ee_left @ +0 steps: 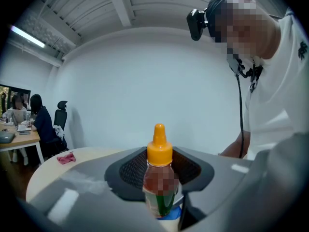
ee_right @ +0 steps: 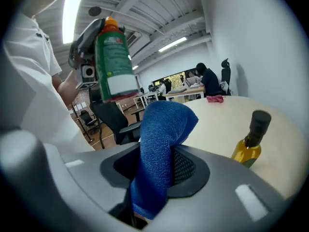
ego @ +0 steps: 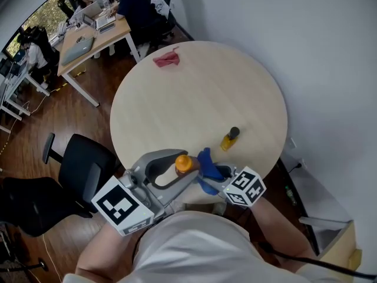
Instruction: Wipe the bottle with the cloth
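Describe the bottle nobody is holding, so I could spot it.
Look at the round table, on the side nearest the person. There stands a small bottle of yellow oil with a dark cap. The other bottle has an orange cap and sits in the jaws of the left gripper.

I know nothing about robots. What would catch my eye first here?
Closest to the head camera, the left tongs grip an orange-capped bottle, while the right tongs beside them pinch a blue cloth. Beyond them, a small oil bottle with a black cap stands alone on the round pale table, and a pink cloth lies near its far edge.
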`<state>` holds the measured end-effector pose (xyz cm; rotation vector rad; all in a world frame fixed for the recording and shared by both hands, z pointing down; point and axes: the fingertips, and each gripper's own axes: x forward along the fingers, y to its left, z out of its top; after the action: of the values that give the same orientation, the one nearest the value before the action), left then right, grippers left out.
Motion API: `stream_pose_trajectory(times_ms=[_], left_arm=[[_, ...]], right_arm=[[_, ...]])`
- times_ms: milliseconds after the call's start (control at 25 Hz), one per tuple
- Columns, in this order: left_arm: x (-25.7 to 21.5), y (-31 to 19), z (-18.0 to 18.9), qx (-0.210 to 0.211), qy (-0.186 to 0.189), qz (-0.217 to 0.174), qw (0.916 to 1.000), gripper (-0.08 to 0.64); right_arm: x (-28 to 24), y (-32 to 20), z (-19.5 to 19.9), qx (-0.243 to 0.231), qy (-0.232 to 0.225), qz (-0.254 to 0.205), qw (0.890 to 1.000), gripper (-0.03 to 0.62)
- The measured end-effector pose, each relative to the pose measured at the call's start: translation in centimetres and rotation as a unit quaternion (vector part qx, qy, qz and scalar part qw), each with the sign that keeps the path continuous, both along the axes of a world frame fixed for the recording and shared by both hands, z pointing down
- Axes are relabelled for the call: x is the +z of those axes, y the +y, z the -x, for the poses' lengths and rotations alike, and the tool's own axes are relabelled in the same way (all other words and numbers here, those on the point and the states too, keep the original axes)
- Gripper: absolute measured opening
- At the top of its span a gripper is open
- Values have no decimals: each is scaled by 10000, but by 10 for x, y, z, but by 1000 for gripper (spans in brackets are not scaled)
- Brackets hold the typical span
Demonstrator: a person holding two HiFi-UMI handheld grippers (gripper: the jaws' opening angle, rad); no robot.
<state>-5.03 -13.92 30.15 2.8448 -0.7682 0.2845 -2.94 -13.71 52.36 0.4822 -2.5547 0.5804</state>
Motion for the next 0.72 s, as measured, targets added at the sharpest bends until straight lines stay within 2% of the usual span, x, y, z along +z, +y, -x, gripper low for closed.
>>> stream_pose_trajectory(times_ms=[80,280,560,720], left_arm=[[-1,-1,0,39,1,-43,10000,161],[12,-4,8,59,12,-87,9999,161],[24,-8,16,32,-24,-223,9997,161],[36,-17,19,0,37,-184,9998,161]], right_arm=[[1,-2,5,124,-86,227,9996,156],[-33,10,25,94,-547,363,9978,156],[-22,53,19,17,-331,717,9969,156],[-25,70,0,267,-302,704,9967,156]])
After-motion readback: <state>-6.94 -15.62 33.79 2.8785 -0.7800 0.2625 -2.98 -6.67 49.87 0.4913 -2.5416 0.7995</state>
